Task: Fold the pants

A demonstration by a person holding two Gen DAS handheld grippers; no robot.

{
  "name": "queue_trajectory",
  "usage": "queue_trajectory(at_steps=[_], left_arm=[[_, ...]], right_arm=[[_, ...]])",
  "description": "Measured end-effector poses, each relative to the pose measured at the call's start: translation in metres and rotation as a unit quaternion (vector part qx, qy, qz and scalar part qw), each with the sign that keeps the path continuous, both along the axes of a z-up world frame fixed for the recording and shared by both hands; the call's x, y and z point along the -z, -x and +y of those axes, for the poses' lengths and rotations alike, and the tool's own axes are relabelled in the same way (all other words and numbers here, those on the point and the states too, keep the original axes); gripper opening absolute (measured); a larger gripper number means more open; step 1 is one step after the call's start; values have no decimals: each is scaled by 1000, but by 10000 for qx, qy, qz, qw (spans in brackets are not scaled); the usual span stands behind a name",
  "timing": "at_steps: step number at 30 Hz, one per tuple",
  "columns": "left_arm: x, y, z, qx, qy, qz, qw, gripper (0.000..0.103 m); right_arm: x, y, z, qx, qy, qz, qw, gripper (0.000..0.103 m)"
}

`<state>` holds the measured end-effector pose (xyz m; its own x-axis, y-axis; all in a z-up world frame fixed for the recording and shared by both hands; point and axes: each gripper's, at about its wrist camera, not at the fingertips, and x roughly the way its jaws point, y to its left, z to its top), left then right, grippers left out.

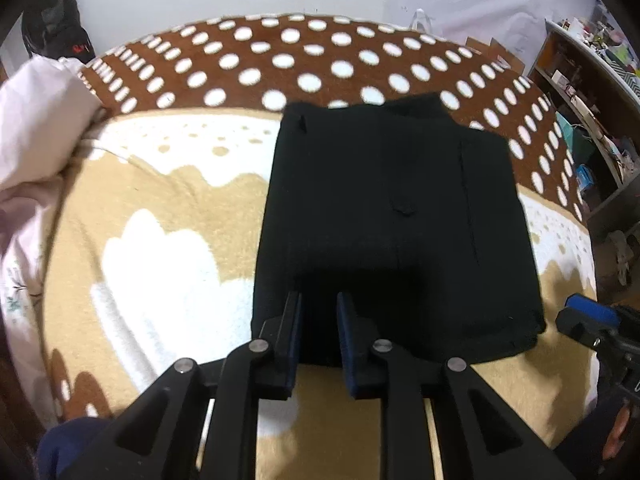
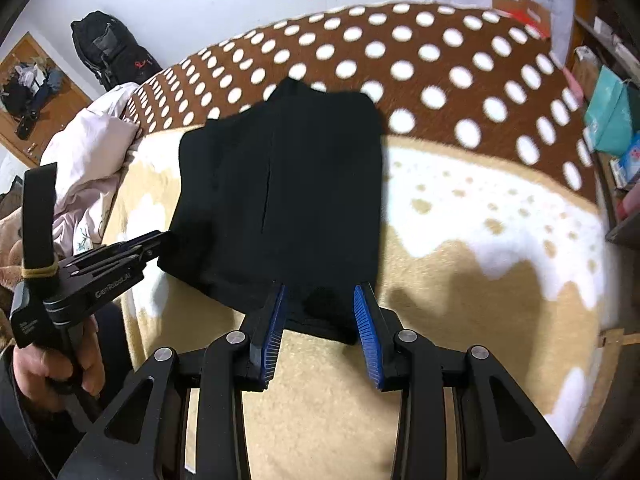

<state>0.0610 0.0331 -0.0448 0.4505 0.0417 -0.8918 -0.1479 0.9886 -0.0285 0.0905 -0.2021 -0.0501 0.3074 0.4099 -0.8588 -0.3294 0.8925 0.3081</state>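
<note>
Brown white-dotted fleece blanket [image 1: 280, 64] covers bed; crumpled pale pink quilt [image 1: 36, 128] at 9 o'clock, black backpack [image 2: 106, 50] at 10, cluttered wooden shelf [image 1: 580, 92] at 3.

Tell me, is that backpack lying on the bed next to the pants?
No. The backpack stands against the wall beyond the bed, well apart from the black pants.

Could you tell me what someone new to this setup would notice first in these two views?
First, the black pants, folded into a compact block in the middle of the blanket, whose far part is brown with white dots. Next, the left gripper and right gripper, both open at the pants' near edge.
</note>
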Motion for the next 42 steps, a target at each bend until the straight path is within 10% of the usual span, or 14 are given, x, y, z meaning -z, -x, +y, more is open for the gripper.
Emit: queue_trajectory(at_steps=[21,42], left_arm=[[-94,59,-33,313,173,-766,9964,21],[-95,70,-26,311,242,-781,9962,21]], right_arm=[[-77,58,-2,44,-341,-410,9986,36],[-81,67,7,-27,-278,-371,9989,36]])
